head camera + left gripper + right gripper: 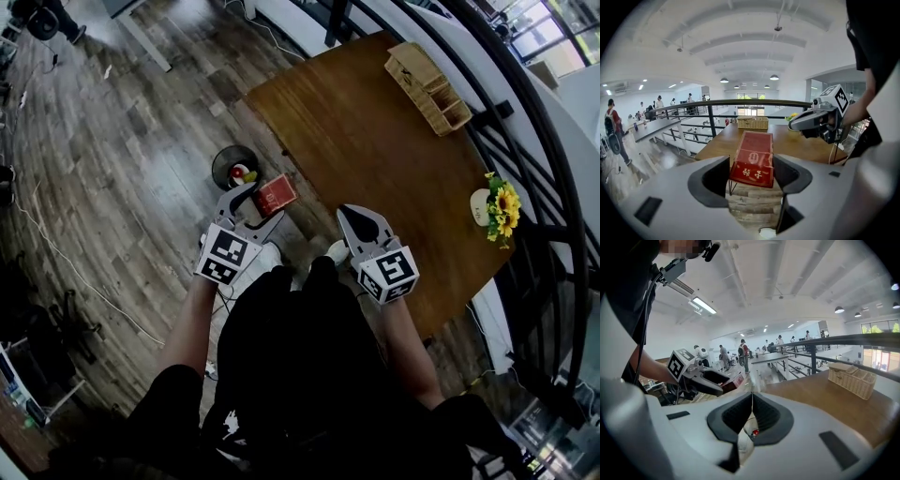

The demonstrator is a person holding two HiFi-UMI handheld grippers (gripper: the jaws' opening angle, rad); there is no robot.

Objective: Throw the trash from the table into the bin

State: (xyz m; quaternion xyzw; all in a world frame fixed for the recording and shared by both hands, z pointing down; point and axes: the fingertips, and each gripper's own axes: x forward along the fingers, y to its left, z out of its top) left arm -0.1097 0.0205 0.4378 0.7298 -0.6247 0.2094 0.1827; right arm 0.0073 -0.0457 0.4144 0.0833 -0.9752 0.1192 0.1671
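One red box (276,194) is the trash in play right now. The left gripper (261,202) has it squeezed between its jaws, one jaw on each side. It holds the box up in the air, off the table (375,159) and just beside the round black bin (221,159) on the floor (141,122). The box is not over the bin's mouth yet; it hangs next to the rim, on the table side. The right gripper (349,217) is closed, with its jaws pressed together and nothing in them. Inside the bin I can see some red, yellow and white bits, so I think some trash is in there already. On the table I can only see a woven basket (427,77) and a little pot of yellow flowers (500,208), and those do not look like trash. So my guess is that the job is almost done: the box needs to go a bit further over the bin and be let go. Lots of bare floor lies around the bin, so there is plenty of room to move. The table's edge is close to the box, so a swing that way could bump it. A dark railing (525,141) runs along the far side of the table, well away from both grippers.
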